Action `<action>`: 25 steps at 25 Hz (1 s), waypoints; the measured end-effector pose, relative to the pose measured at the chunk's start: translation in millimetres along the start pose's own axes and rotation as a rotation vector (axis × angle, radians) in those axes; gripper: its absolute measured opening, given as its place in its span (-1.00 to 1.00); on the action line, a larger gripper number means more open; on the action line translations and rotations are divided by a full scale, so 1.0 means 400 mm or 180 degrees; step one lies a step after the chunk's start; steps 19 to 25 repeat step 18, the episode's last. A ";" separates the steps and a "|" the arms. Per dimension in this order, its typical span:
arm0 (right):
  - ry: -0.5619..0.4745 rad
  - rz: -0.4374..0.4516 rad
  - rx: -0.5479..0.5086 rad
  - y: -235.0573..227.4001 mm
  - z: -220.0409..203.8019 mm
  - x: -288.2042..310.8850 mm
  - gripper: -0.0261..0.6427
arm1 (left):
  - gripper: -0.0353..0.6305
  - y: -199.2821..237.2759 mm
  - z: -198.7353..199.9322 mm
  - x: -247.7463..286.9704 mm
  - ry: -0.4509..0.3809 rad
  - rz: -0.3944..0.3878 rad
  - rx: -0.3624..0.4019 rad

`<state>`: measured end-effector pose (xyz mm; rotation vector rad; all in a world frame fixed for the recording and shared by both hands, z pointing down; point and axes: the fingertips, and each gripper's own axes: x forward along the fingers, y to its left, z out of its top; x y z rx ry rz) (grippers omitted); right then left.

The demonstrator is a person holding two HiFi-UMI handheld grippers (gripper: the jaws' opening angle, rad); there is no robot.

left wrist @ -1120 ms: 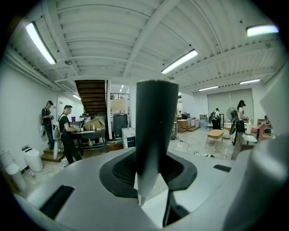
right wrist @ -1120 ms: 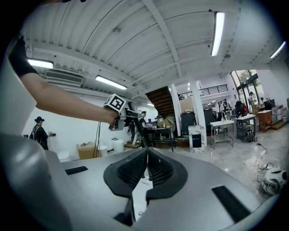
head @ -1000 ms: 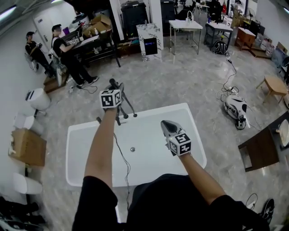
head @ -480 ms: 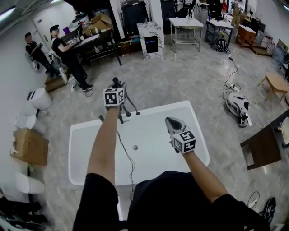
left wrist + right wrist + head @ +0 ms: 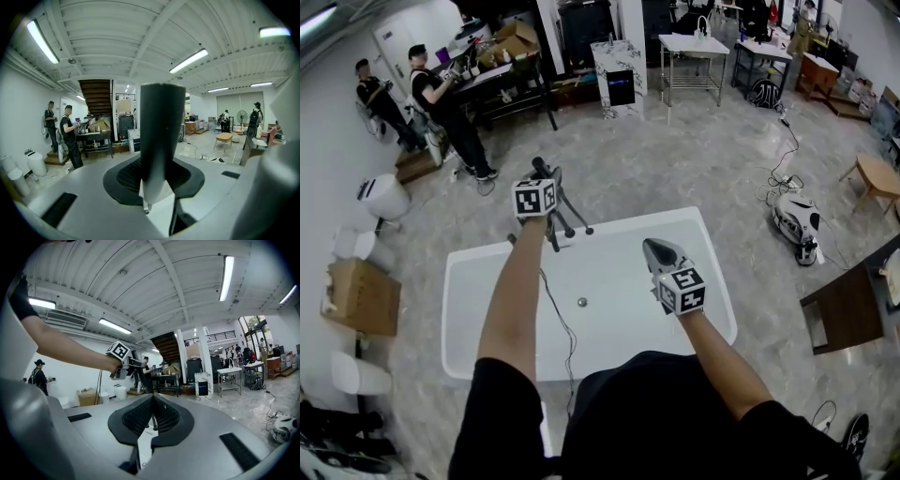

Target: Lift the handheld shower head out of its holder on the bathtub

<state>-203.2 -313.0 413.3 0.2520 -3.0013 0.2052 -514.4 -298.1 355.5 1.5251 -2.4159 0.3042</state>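
Note:
The dark shower head handle (image 5: pixel 161 136) stands upright between the jaws of my left gripper (image 5: pixel 157 176), which is shut on it. In the head view the left gripper (image 5: pixel 546 187) is over the far rim of the white bathtub (image 5: pixel 464 281). The black shower head (image 5: pixel 538 169) pokes out past its marker cube, above the dark tap fitting (image 5: pixel 567 225). Whether the handle still rests in its holder is hidden. My right gripper (image 5: pixel 654 249) hovers over the tub's right part, shut and empty. In the right gripper view its jaws meet (image 5: pixel 152 411), and the left gripper (image 5: pixel 127 364) shows ahead.
A drain (image 5: pixel 582 302) sits in the tub floor, and a thin cable runs along my left arm. Two people (image 5: pixel 441 103) are at a desk at the back left. A cardboard box (image 5: pixel 358 295) and white bins are left of the tub. A white device (image 5: pixel 795 223) and a dark wooden stand (image 5: pixel 848 305) are to the right.

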 end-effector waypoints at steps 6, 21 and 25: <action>0.0076 0.0044 0.0007 0.022 -0.031 0.019 -0.93 | -0.56 0.032 -0.035 0.001 0.0084 0.0062 -0.0027; 0.0168 0.0083 -0.0267 0.011 -0.057 0.030 -0.93 | -0.56 -0.006 -0.103 0.054 0.0191 -0.0021 -0.0042; 0.0168 0.0083 -0.0267 0.011 -0.057 0.030 -0.93 | -0.56 -0.006 -0.103 0.054 0.0191 -0.0021 -0.0042</action>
